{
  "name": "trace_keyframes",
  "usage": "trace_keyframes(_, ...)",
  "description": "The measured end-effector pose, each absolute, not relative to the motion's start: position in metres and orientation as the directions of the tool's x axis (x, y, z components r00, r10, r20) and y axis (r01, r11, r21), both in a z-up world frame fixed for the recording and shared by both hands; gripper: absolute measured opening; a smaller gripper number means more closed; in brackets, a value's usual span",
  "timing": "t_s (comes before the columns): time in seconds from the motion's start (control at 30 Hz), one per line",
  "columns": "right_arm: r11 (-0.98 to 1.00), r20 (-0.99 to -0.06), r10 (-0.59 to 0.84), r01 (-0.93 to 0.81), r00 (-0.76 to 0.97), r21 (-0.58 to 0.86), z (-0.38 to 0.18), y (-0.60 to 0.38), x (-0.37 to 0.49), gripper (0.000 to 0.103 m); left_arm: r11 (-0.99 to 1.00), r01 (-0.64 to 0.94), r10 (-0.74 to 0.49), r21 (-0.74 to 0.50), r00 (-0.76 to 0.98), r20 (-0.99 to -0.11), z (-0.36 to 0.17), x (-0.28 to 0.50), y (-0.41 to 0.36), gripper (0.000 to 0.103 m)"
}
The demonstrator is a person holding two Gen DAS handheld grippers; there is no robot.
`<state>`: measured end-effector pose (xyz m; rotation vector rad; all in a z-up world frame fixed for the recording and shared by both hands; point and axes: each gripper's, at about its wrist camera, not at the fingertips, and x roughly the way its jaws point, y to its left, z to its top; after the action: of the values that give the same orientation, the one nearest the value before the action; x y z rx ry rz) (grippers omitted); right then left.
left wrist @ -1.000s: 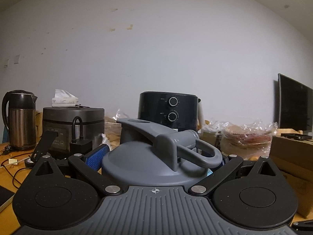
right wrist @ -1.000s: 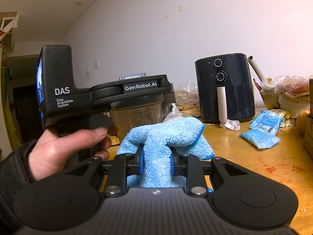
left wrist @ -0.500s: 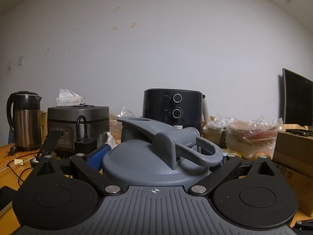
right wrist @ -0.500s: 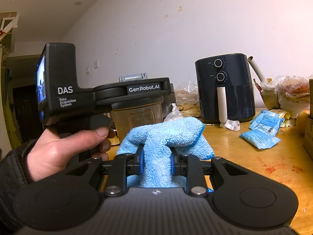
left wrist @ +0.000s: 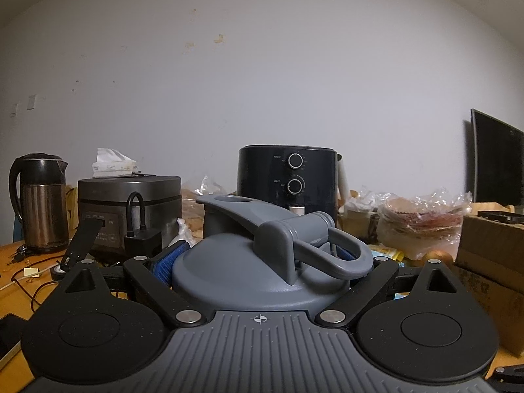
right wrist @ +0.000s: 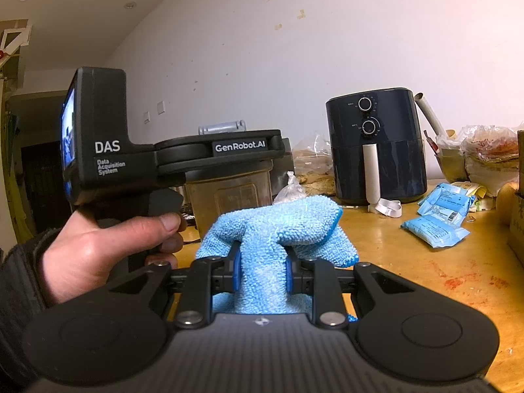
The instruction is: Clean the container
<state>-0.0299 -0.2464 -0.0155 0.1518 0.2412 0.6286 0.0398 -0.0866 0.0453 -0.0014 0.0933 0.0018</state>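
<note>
Left gripper [left wrist: 258, 262]: was seen spread wide around a grey lid [left wrist: 242, 271], its blue pads [left wrist: 167, 260] set against the lid's sides; the grip appeared closed on the lid.
Grey lid: was seen domed, with a loop handle [left wrist: 340, 255] and a raised flip spout cap [left wrist: 235, 201]; it filled the space between the fingers.
Container [right wrist: 229, 190]: was seen in the right wrist view as a clear, brownish-tinted jug directly beneath the left gripper's body [right wrist: 216, 154], hanging from the clamped lid above the wooden table [right wrist: 425, 281].
Left hand [right wrist: 95, 252]: was seen wrapped round the black handle of the left gripper, a dark sleeve [right wrist: 16, 294] at the wrist.
Right gripper [right wrist: 261, 270]: was seen narrowed to a small gap and pinched on a folded blue microfibre cloth [right wrist: 278, 232].
Blue microfibre cloth: was held upright between the blue pads, its upper folds bulging out above and to the right of the fingers; it was kept just beside the container, contact could not be told.
Background, left to right: a steel kettle [left wrist: 39, 203], a dark rice cooker [left wrist: 131, 203] and a black air fryer [right wrist: 376, 147] were seen against the wall.
Blue packets [right wrist: 439, 213]: were seen lying on the table at the right.
</note>
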Motion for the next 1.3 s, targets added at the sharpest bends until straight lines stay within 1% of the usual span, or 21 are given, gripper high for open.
trace_keyframes(0.37, 0.799, -0.181, 0.598, -0.561, 0.781, 0.217, -0.018, -0.245, -0.029, 0.022, 0.999, 0.036, -0.036, 0.0, 0.995, -0.094, 0.045, 0.041, -0.081, 0.095)
trace_keyframes(1.07, 0.794, -0.192, 0.605, -0.567, 0.773, 0.22, -0.02, -0.24, -0.026, 0.022, 0.988, 0.15, -0.147, 0.023, 0.985, -0.088, 0.042, 0.045, -0.069, 0.095)
trace_keyframes(1.2, 0.793, -0.192, 0.606, -0.568, 0.772, 0.22, -0.021, -0.24, -0.026, 0.022, 0.983, 0.184, -0.182, 0.02, 0.979, -0.087, 0.042, 0.046, -0.064, 0.095)
trace_keyframes(1.3, 0.793, -0.194, 0.607, -0.568, 0.771, 0.22, -0.021, -0.24, -0.026, 0.022, 0.972, 0.233, -0.231, 0.018, 0.969, -0.083, 0.041, 0.047, -0.058, 0.095)
